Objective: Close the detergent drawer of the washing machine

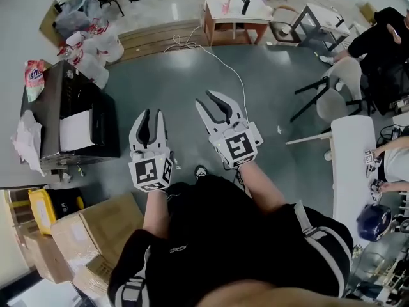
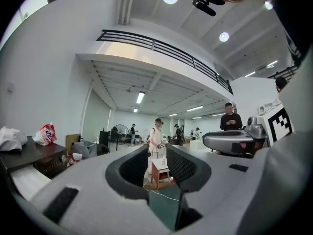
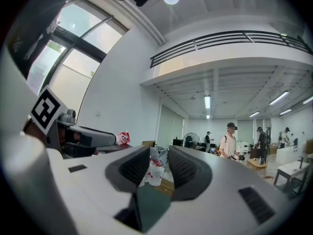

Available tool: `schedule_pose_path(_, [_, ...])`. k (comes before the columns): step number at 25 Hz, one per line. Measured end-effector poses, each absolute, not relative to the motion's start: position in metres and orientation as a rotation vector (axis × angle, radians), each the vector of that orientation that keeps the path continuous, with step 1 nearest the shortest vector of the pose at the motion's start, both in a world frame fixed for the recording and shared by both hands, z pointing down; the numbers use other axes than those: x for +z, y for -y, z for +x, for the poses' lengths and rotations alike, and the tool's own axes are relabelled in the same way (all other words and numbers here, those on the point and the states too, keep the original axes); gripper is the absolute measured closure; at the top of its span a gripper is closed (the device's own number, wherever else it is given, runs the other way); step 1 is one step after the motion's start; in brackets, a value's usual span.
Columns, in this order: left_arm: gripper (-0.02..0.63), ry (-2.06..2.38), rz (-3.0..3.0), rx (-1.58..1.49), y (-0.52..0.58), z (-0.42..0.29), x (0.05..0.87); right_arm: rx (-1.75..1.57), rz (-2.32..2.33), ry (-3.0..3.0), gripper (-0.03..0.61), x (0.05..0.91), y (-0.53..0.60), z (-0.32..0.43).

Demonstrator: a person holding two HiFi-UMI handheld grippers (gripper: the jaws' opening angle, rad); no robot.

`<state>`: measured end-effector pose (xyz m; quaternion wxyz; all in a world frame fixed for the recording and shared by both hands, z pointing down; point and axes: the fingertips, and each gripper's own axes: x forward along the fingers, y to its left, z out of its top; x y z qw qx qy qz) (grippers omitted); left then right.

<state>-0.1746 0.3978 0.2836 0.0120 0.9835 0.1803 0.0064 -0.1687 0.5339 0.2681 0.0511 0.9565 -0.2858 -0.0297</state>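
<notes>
**Left gripper** (image 1: 152,114) (image 2: 157,151): held level over the grey floor (image 1: 268,75). Fingers stand at a narrow gap with nothing between them; only floor and a distant small table (image 2: 159,170) show through the gap.

**Right gripper** (image 1: 206,100) (image 3: 159,153): held level, just to the right of the left gripper. Fingers are likewise narrowly parted and empty; a pile of white bags (image 3: 154,168) is seen far beyond the tips.

**Washing machine** (image 1: 70,88) (image 2: 34,155): dark cabinet, to the left of the left gripper's fingers and well apart from both pairs.

**Detergent drawer**: a white rectangular part (image 1: 77,130) (image 2: 27,180) shows on the machine's side nearest the fingers. Whether this is the drawer standing out cannot be told for certain. Neither gripper touches it.

**Detergent bag** (image 1: 34,78) (image 2: 47,133): red and white, on the machine's top, on the side away from the fingers.

**Crumpled white sheet** (image 1: 25,139): on the machine's top, beside the bag.

**Cardboard boxes** (image 1: 96,226): behind and left of the left fingers, beside the person.
</notes>
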Motion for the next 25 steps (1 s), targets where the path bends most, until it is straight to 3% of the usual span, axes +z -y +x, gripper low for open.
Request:
schedule_pose_path(12, [0.488, -0.469, 3.085, 0.059, -0.375, -0.099, 0.296, -0.045, 2.909, 0.989, 0.449, 0.285, -0.508, -0.085])
schedule_pose_path(25, [0.472, -0.532, 3.07, 0.117, -0.327, 0.047, 0.311, -0.03, 2.896, 0.97, 0.437, 0.295, -0.459, 0.06])
